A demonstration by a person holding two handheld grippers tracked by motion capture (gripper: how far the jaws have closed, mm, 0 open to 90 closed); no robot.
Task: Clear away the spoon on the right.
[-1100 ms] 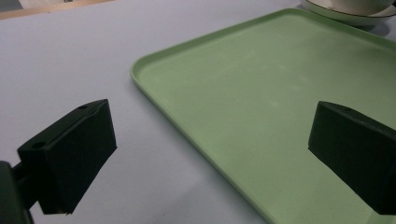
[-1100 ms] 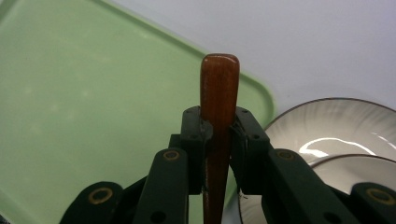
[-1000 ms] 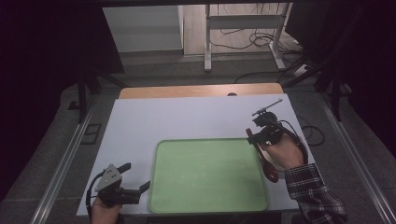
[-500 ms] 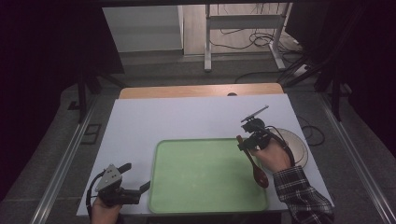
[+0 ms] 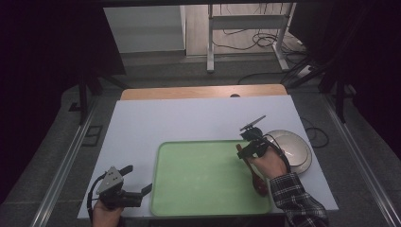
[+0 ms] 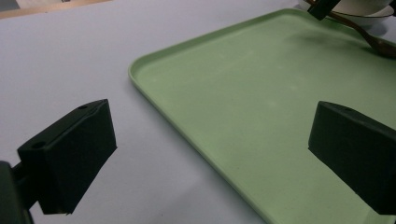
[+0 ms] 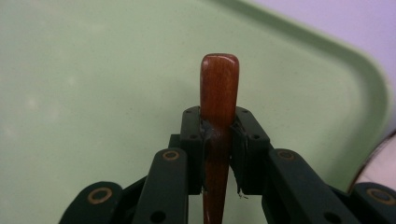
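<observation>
A brown wooden spoon (image 5: 258,181) hangs over the right side of the green tray (image 5: 203,175). My right gripper (image 5: 243,151) is shut on its handle. In the right gripper view the rounded handle end (image 7: 219,88) sticks out past the pads of the right gripper (image 7: 218,140), with the tray (image 7: 93,70) just behind. My left gripper (image 5: 137,179) rests at the table's near left, beside the tray's left edge. Its jaws stand wide apart in the left gripper view, where the left gripper (image 6: 212,158) has nothing between them and the spoon (image 6: 373,42) lies far off.
A white bowl (image 5: 293,147) sits on the white table just right of the tray; its rim (image 7: 380,163) shows in the right gripper view. The tray (image 6: 261,93) has no other objects on it. A wooden strip (image 5: 203,91) runs along the table's far edge.
My right hand has come down and nearer with the spoon, from above the bowl to low over the tray's right side. The left gripper has not moved.
</observation>
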